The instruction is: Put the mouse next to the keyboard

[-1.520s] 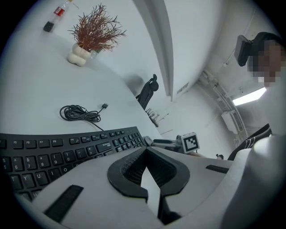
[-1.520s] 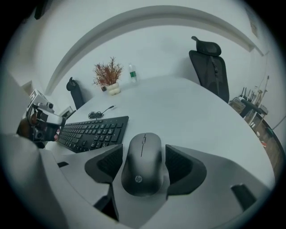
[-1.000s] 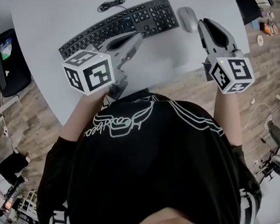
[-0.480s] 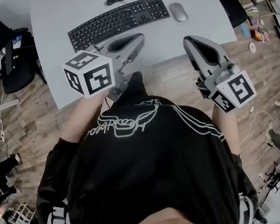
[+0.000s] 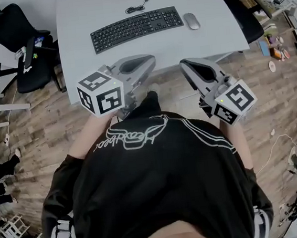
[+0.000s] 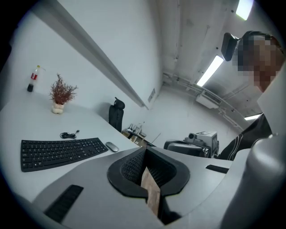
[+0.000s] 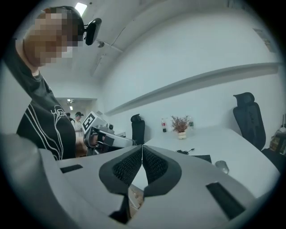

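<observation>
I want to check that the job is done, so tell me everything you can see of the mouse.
The mouse is a small, smooth oval in pale grey. It looks like plastic and no cable shows. It lies flat on the white table, just off the number-pad end of the black keyboard, with a narrow gap between them. Only the table touches it. Its buttons and wheel are too small to make out.

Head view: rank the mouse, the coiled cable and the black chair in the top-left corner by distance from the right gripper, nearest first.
1. mouse: on the table just beyond the right gripper, right of the keyboard.
2. coiled cable: behind the keyboard, deeper on the table.
3. black chair: off the table's left side, clearly farthest.
</observation>
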A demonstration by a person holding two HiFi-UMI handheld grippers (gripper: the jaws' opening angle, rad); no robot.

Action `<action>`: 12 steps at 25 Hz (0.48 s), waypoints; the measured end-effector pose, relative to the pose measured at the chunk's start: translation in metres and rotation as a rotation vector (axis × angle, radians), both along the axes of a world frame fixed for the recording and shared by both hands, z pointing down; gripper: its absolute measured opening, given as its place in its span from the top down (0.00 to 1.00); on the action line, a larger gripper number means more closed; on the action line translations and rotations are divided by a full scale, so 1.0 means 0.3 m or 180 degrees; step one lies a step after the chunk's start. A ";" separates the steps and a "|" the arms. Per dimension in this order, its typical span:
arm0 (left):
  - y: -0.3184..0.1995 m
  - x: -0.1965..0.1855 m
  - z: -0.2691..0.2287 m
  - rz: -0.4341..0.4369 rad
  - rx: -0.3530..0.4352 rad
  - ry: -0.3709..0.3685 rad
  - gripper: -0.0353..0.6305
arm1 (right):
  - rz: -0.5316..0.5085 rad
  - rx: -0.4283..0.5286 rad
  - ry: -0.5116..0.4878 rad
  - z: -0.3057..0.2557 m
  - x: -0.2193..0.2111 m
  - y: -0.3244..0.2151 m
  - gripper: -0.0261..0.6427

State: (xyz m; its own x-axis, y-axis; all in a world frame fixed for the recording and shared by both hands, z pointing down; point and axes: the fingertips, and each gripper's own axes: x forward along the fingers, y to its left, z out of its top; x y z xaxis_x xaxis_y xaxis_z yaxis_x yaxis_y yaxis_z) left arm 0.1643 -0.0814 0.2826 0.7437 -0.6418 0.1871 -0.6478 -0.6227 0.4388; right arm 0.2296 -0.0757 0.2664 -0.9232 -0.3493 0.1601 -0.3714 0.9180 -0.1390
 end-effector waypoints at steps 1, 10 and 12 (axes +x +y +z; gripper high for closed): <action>0.021 0.002 0.003 0.0005 0.0019 -0.0037 0.94 | -0.0010 -0.0047 -0.0011 0.010 0.003 0.013 0.95; 0.111 -0.004 0.042 0.0012 0.0030 -0.0165 0.94 | -0.0039 -0.0304 -0.0027 0.074 -0.001 0.054 0.95; 0.116 -0.005 0.042 0.0024 0.0040 -0.0152 0.94 | -0.0037 -0.0359 -0.0070 0.078 -0.005 0.050 0.95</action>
State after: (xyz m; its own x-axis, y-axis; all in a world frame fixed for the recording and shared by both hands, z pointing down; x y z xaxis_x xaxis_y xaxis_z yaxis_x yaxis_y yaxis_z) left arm 0.1629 -0.0467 0.2952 0.7390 -0.6387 0.2144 -0.6630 -0.6330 0.3996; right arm 0.2281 -0.0607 0.2897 -0.9308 -0.3195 0.1774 -0.3566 0.9003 -0.2497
